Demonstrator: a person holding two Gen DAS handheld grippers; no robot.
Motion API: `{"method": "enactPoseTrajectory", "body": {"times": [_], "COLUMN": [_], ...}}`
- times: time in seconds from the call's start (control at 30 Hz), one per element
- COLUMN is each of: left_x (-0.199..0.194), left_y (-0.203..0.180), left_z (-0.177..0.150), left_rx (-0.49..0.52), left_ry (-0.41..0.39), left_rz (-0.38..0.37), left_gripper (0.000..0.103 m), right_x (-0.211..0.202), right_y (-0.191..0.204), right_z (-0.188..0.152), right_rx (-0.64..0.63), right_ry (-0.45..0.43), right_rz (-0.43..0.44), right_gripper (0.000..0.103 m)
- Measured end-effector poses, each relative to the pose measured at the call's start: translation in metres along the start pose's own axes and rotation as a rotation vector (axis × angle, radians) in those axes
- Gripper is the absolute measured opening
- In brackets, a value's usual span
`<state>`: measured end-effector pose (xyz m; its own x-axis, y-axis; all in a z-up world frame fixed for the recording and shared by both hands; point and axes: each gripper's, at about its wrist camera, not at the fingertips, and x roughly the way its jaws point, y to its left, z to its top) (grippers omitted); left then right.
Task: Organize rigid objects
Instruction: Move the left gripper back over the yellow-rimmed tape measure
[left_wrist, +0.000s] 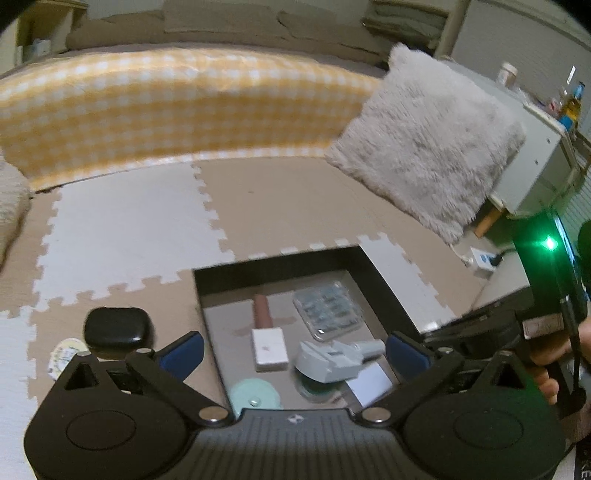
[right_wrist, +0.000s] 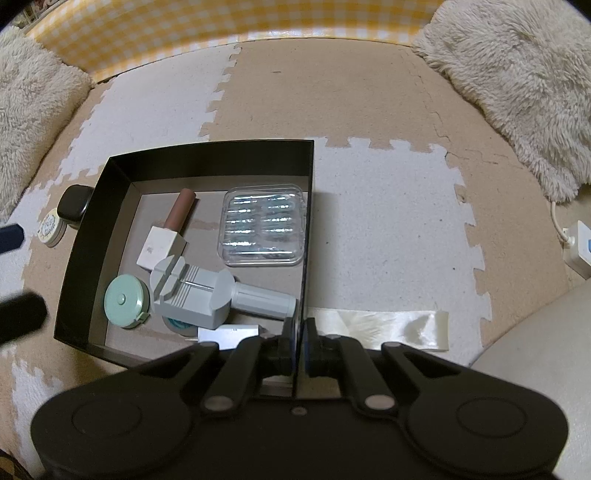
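My right hand-held gripper (right_wrist: 299, 334) is clamped on the right wall of the black box (right_wrist: 308, 206), steadying it on the floor mat (right_wrist: 388, 229). My left hand-held gripper (left_wrist: 295, 354) hangs over the box with its jaws spread wide and nothing between them, so I judge one item has just gone in. Inside lie a grey tool (right_wrist: 207, 291), a clear case (right_wrist: 264, 225), a mint tape measure (right_wrist: 123, 301) and a brown tube (right_wrist: 179, 208). Outside the box's left wall wait a black case (left_wrist: 116, 325) and a round tin (left_wrist: 64, 358). Next I should swing left and grip the black case.
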<state>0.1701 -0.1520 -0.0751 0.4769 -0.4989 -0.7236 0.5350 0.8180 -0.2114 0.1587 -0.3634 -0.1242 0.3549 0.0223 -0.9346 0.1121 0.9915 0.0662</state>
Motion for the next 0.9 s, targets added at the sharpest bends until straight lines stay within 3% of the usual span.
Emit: {"method": "enactPoseTrajectory", "body": {"times": [0.57,0.9], "left_x": [-0.020,-0.002], "left_y": [0.081,0.135], "left_z": [0.016,-0.005], "left_rx": [-0.151,-0.224], "left_ry": [-0.101,-0.061], "left_rz": [0.186,0.299], "left_gripper": [0.103,0.103], "right_x": [0.000,0.000], "right_y": [-0.002,-0.002], "right_z": [0.000,0.000], "right_rx": [0.007,0.001], "right_ry": [0.001,0.001], "right_rz": [0.008,0.004], "right_gripper": [0.005,0.005]}}
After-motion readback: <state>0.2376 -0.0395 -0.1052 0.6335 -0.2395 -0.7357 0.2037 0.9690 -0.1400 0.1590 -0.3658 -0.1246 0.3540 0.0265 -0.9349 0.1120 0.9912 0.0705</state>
